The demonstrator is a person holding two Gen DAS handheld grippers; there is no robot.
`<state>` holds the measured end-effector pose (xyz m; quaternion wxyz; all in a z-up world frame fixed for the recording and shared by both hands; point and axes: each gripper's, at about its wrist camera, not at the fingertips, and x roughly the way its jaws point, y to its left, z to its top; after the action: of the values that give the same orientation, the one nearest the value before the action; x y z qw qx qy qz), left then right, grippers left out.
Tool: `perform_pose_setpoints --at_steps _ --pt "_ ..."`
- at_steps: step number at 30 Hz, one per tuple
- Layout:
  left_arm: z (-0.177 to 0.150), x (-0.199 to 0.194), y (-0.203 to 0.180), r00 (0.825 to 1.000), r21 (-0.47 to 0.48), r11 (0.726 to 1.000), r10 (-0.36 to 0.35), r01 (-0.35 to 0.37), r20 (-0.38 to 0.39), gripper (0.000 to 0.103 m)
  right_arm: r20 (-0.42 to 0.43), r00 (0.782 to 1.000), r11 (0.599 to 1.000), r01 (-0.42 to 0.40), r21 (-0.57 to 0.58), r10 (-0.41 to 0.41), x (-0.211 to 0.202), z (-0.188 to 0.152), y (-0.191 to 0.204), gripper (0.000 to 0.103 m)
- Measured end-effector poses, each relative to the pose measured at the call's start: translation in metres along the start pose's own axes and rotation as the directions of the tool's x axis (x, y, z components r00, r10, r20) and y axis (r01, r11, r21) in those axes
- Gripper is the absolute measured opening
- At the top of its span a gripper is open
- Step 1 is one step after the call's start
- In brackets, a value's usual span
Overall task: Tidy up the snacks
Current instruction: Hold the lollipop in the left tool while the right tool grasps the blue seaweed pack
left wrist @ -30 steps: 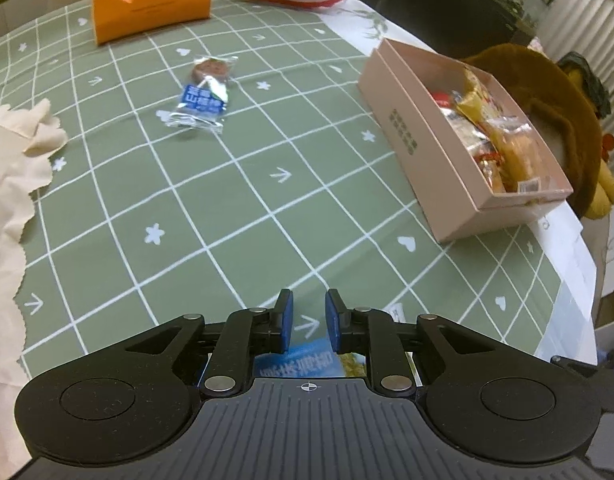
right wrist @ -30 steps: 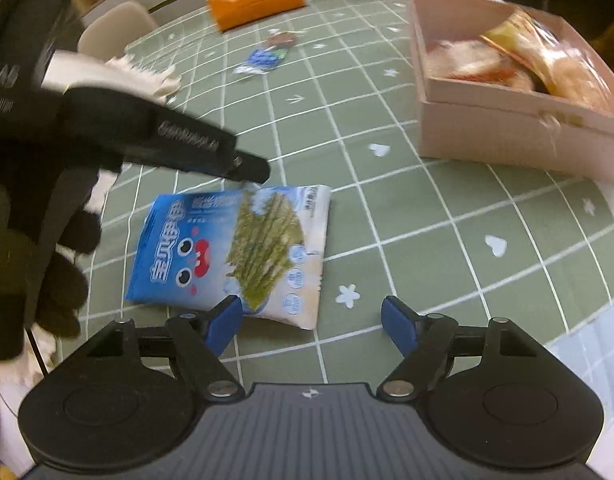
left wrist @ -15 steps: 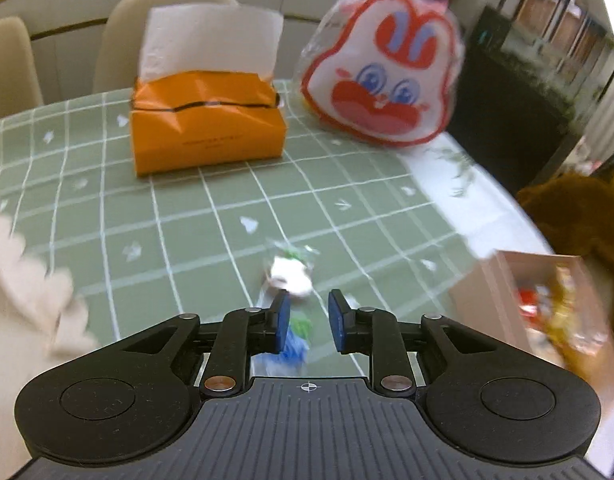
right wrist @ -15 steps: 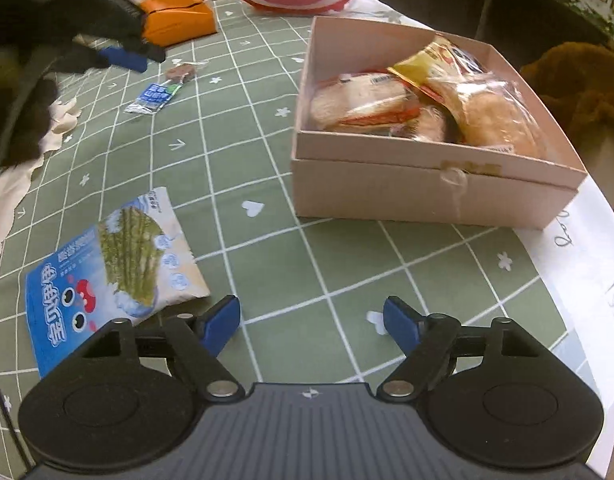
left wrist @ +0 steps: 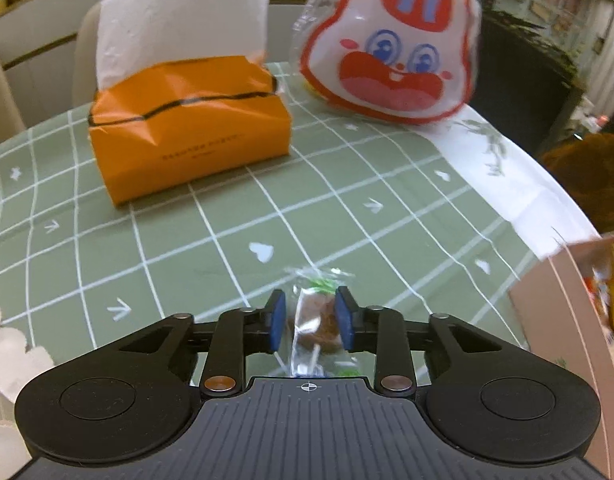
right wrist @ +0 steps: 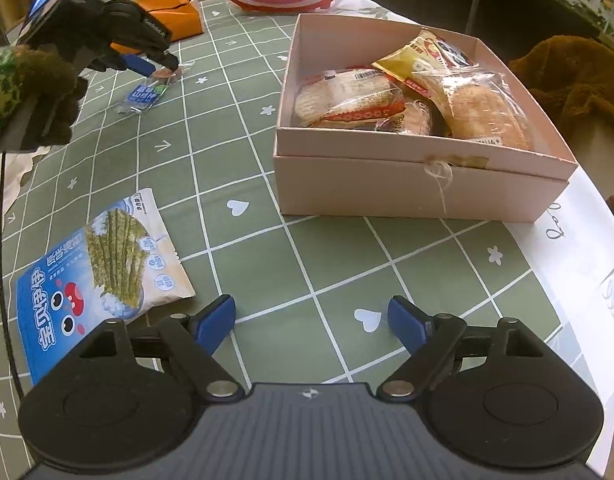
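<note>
A small clear-wrapped brown snack [left wrist: 314, 320] lies on the green checked tablecloth between the fingers of my left gripper [left wrist: 310, 316], which stand a little apart on either side of it. From the right wrist view the left gripper [right wrist: 163, 65] sits over this snack [right wrist: 147, 94] at the far left. My right gripper [right wrist: 311, 320] is open and empty above the cloth. A blue seaweed snack bag [right wrist: 103, 268] lies to its left. A pink box [right wrist: 423, 184] with several wrapped snacks stands ahead on the right.
An orange tissue box [left wrist: 187, 128] and a rabbit-face bag [left wrist: 391, 48] stand at the table's far side. A cream cloth [left wrist: 11, 356] lies at the left. A brown plush toy [right wrist: 579, 76] sits beyond the box. White paper [right wrist: 579, 248] lies by the right edge.
My left gripper has moved across the table to the small wrapped snack, and its fingers now straddle it. My right gripper has drawn back from the seaweed bag and stays open.
</note>
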<state>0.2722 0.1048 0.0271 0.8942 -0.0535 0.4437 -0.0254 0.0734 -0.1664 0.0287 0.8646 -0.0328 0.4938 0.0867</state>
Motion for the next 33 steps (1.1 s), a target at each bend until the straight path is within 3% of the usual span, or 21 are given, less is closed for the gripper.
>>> perform_pose_setpoints --at_steps 6,12,15,17,20,24,27,30,33 --pt "-0.031 -0.026 -0.005 0.999 0.097 0.995 -0.029 0.030 -0.017 0.030 -0.027 0.999 0.999 -0.041 0.021 0.041 -0.003 0.003 0.003 0.084" --pt "-0.086 -0.074 0.005 0.989 0.058 0.995 -0.072 0.080 -0.126 0.028 -0.028 0.982 0.983 -0.185 -0.020 0.185 -0.017 0.012 0.036 0.084" --pt "-0.115 -0.097 0.013 0.970 0.002 0.991 -0.133 0.136 -0.206 0.028 -0.051 0.971 0.971 -0.234 -0.043 0.232 -0.014 0.013 0.057 0.084" --pt "-0.129 -0.107 0.021 0.956 -0.065 0.984 -0.175 0.164 -0.234 0.027 -0.066 0.972 0.971 -0.230 -0.064 0.226 -0.009 0.012 0.069 0.083" --pt "-0.145 -0.118 0.027 0.945 -0.133 0.974 -0.214 0.185 -0.248 0.023 -0.076 0.971 0.967 -0.233 -0.105 0.226 -0.003 0.010 0.084 0.065" --pt "-0.155 -0.124 0.023 0.949 -0.158 0.971 -0.215 0.182 -0.232 0.019 -0.063 0.965 0.959 -0.261 -0.113 0.255 -0.001 0.015 0.087 0.046" --pt "-0.160 -0.122 0.018 0.935 -0.208 0.953 -0.267 0.221 -0.232 0.019 -0.033 0.977 0.971 -0.212 -0.107 0.210 0.000 0.021 0.077 0.045" --pt "-0.160 -0.118 0.001 0.925 -0.200 0.945 -0.301 0.257 -0.233 0.019 -0.018 0.985 0.982 -0.175 -0.066 0.174 0.002 0.025 0.060 0.045" --pt "-0.158 -0.111 -0.016 0.900 -0.212 0.924 -0.365 0.319 -0.239 0.019 0.003 0.992 0.991 -0.123 -0.048 0.124 -0.002 0.025 0.044 0.045"
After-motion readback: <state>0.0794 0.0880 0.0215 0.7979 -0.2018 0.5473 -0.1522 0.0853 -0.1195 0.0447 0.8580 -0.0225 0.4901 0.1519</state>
